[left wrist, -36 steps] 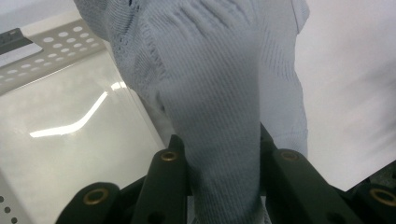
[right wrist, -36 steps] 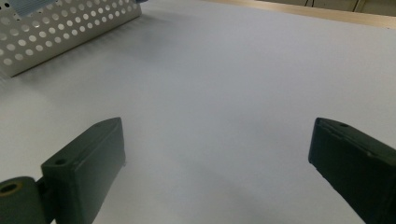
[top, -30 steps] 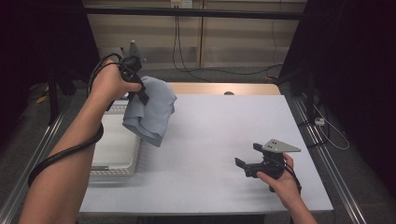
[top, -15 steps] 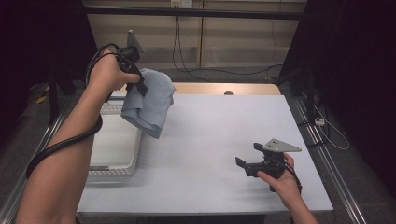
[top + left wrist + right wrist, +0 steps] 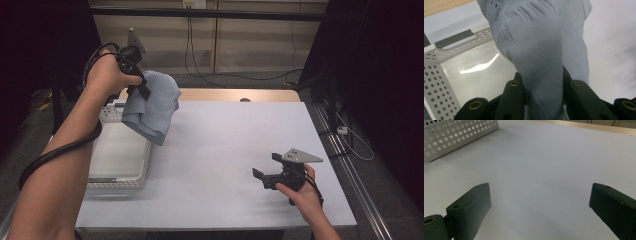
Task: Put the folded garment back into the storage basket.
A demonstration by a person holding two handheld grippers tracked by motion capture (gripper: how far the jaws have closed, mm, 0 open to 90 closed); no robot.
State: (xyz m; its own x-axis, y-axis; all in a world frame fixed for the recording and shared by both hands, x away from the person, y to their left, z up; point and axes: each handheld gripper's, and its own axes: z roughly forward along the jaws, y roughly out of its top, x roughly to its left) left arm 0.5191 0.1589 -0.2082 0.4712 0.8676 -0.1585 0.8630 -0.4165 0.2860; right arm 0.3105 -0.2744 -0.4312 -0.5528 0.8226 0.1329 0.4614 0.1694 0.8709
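A pale blue ribbed cloth hangs in the air over the table's back left, above the basket's far corner. My left gripper is shut on its upper part, held high by the left hand. In the left gripper view the cloth is pinched between the two black jaws and drapes away from them. My right gripper rests low over the white table near its front right, held by the right hand. Its jaws stand wide apart in the right gripper view, with only bare table between them.
A white perforated basket sits at the table's left edge; its wall and inside look bare. The white table has a wooden strip along its back edge. Dark frames and cables stand around the table.
My left gripper has risen a little with the cloth, lifting it higher above the basket. The right gripper has kept still.
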